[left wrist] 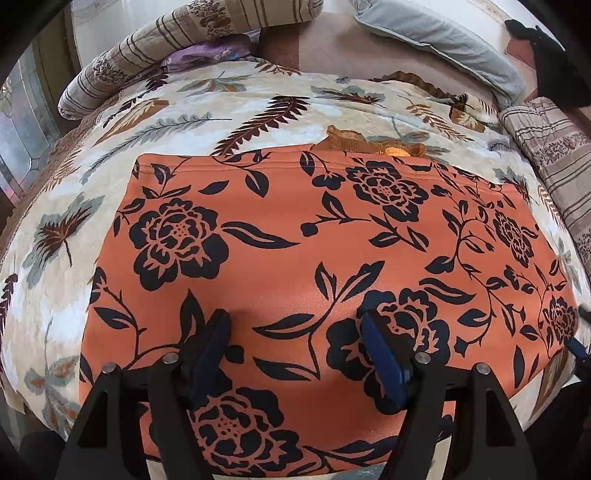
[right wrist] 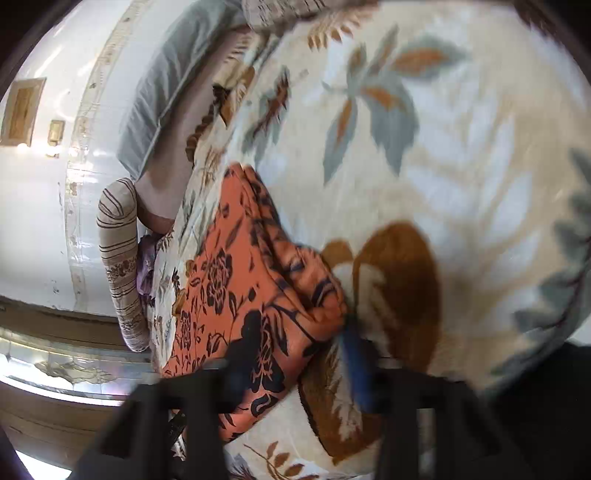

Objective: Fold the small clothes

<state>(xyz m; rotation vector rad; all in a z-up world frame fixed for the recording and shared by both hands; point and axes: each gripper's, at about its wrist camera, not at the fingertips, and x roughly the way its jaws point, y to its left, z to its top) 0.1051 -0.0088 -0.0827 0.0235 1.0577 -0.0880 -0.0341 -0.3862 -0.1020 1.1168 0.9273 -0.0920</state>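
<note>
An orange garment point(left wrist: 295, 236) printed with black flowers lies flat on the leaf-patterned bedspread point(left wrist: 229, 107), its hem straight along the far side. My left gripper point(left wrist: 295, 328) hangs just over its near half, open, with only the flat cloth below the blue pads. The right wrist view is blurred. There the garment point(right wrist: 236, 280) ends in a thick bunched edge that reaches between the fingers of my right gripper point(right wrist: 295, 354). Those jaws stand apart, and the blue pad point(right wrist: 356, 365) lies beside the cloth's corner without pressing on it.
A rolled striped quilt point(left wrist: 155, 44) and a purple cloth point(left wrist: 207, 51) lie at the far left of the bed, with a grey pillow point(left wrist: 443, 33) at the far right. Another striped roll point(left wrist: 554, 155) lines the right side. White wall point(right wrist: 37, 221) lies beyond the bed.
</note>
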